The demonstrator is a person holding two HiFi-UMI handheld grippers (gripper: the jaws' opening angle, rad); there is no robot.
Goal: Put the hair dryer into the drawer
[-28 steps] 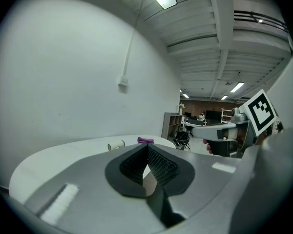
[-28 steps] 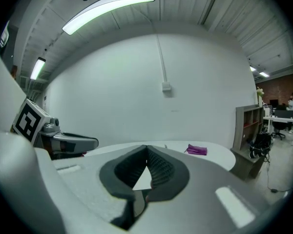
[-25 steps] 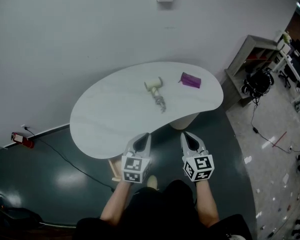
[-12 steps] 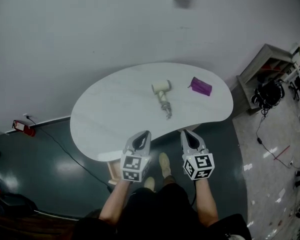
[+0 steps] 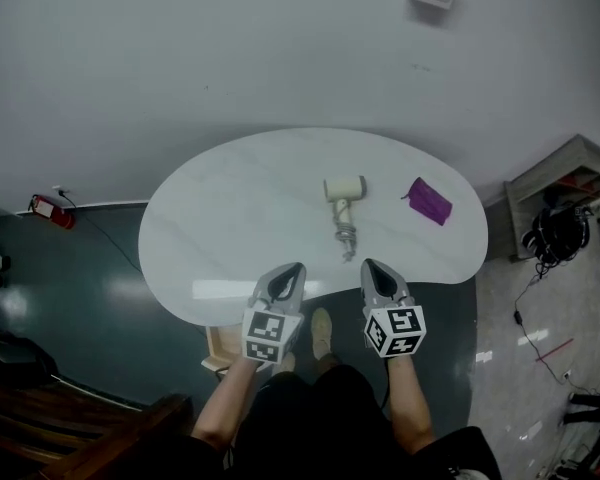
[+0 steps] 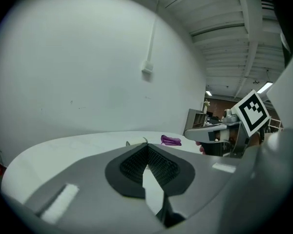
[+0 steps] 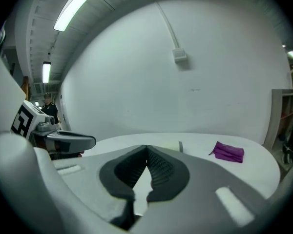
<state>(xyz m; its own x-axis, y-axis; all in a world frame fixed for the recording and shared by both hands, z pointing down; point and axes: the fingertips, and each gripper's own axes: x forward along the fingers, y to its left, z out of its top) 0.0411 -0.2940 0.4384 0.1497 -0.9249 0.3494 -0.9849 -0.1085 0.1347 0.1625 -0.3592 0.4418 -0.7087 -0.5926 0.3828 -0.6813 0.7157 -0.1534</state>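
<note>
Left hand-held gripper (image 5: 291,268) and right hand-held gripper (image 5: 371,266), clenched empty, at table (image 5: 220,230) edge, hair dryer (image 5: 344,194) just beyond

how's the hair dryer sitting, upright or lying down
Lying down. The hair dryer lies flat on the white table, its handle pointing toward the table's near edge.

Laboratory or workshop: exposed-beam ceiling (image 6: 224,33) with tube lights (image 7: 71,9); open shelving (image 5: 570,180) and floor cable (image 5: 528,296) right of the fingers (image 5: 378,280).
</note>
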